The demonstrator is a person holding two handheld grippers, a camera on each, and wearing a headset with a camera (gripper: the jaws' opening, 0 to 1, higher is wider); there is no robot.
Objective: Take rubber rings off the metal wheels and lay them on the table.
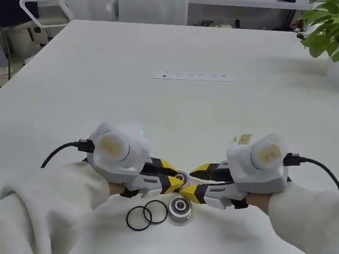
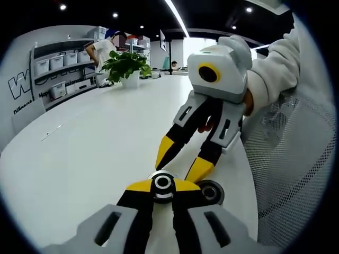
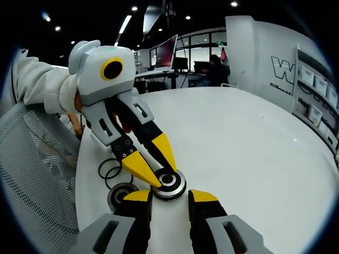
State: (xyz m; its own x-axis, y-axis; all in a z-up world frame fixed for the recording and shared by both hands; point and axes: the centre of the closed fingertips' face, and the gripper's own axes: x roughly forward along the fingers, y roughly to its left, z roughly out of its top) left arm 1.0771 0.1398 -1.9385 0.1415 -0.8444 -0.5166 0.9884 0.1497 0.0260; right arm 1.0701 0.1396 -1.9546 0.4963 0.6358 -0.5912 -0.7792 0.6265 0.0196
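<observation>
A small metal wheel (image 1: 181, 179) with a dark rim is held just above the white table (image 1: 175, 111). My left gripper (image 1: 176, 178) is shut on it, its yellow tips pinching the wheel (image 2: 162, 183) from both sides. From the opposite side my right gripper (image 1: 194, 182) meets it, open, with its tips (image 3: 171, 197) spread just short of the wheel (image 3: 169, 183). A second wheel (image 1: 179, 208) rests on the table below them. Two loose black rubber rings (image 1: 139, 218) (image 1: 155, 211) lie overlapping to its left.
A flat white strip (image 1: 195, 76) lies farther out on the table. A potted plant (image 1: 320, 32) stands at the far right corner. A mesh chair back (image 3: 37, 174) is close behind the table's near edge. People stand by shelves in the background.
</observation>
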